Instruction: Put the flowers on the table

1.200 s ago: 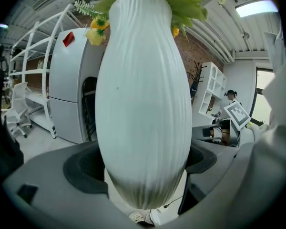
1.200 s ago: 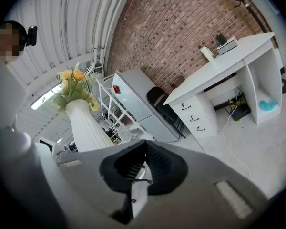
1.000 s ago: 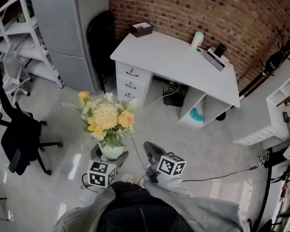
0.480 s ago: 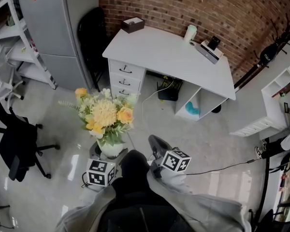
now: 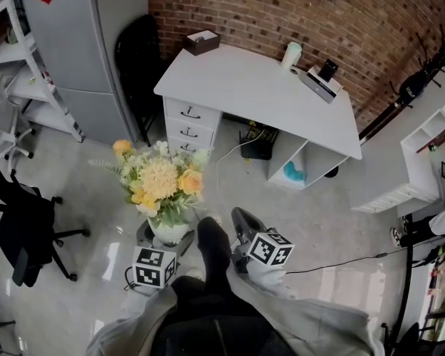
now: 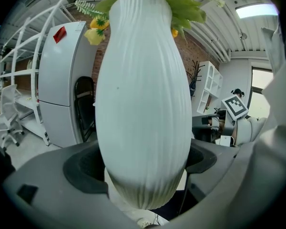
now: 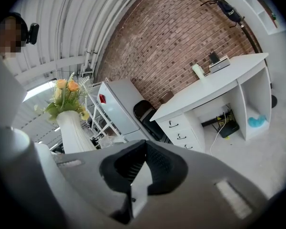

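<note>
A bunch of yellow and cream flowers stands in a ribbed white vase, carried upright above the floor. My left gripper is shut on the vase's belly, one pad on each side. In the left gripper view the vase fills the middle between the pads, with leaves at the top. My right gripper hangs beside it on the right, shut and empty; its tips meet. The white desk lies ahead, and the right gripper view shows this desk too.
On the desk sit a tissue box, a cup and a small device. A black office chair stands left, another black chair beside a grey fridge. A cable runs across the floor. The person's dark shoe is between the grippers.
The whole view has shifted toward the desk, with the vase still in my left gripper. The person's dark shoe has come forward between the grippers.
</note>
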